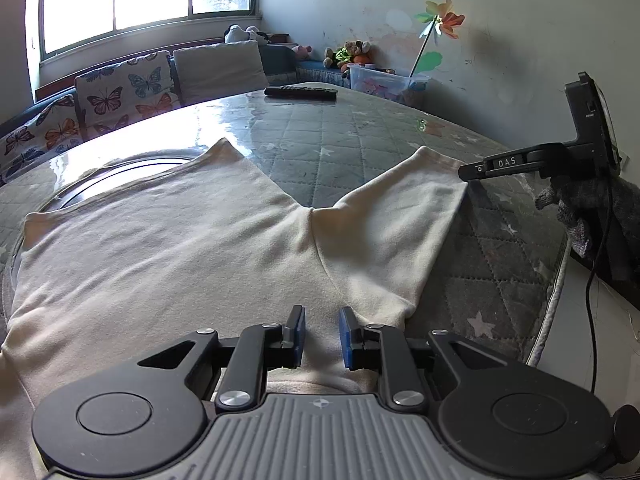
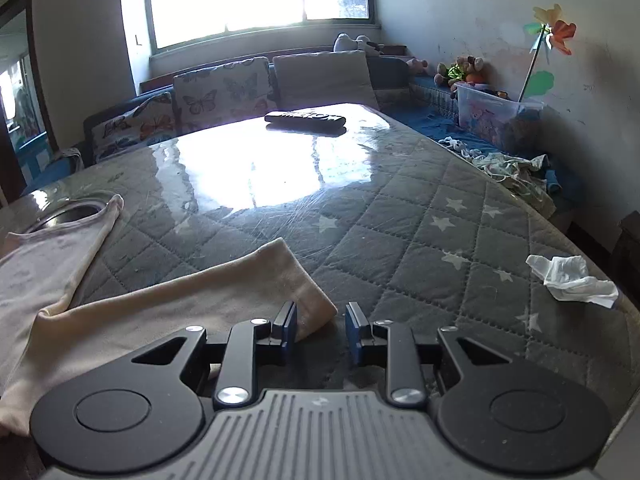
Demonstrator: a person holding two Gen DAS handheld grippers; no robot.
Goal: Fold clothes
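Observation:
A cream T-shirt (image 1: 168, 248) lies flat on the quilted grey star-print table (image 1: 320, 140), with one sleeve (image 1: 400, 220) stretched out toward the right. My left gripper (image 1: 322, 332) hovers low over the shirt's near edge beside that sleeve's root. Its blue pads stand apart and cloth shows below the gap, not pinched. My right gripper (image 1: 468, 172), held by a gloved hand (image 1: 580, 208), sits at the sleeve's cuff. In the right wrist view the right gripper (image 2: 320, 332) is open, and the cuff corner (image 2: 312, 308) lies beside its left finger.
A black remote (image 2: 306, 118) lies at the table's far end. A crumpled tissue (image 2: 572, 280) sits near the right edge. A round metal rim (image 2: 68, 210) shows by the shirt's far side. Butterfly cushions (image 1: 124, 92) and a plastic toy box (image 1: 386, 82) stand beyond the table.

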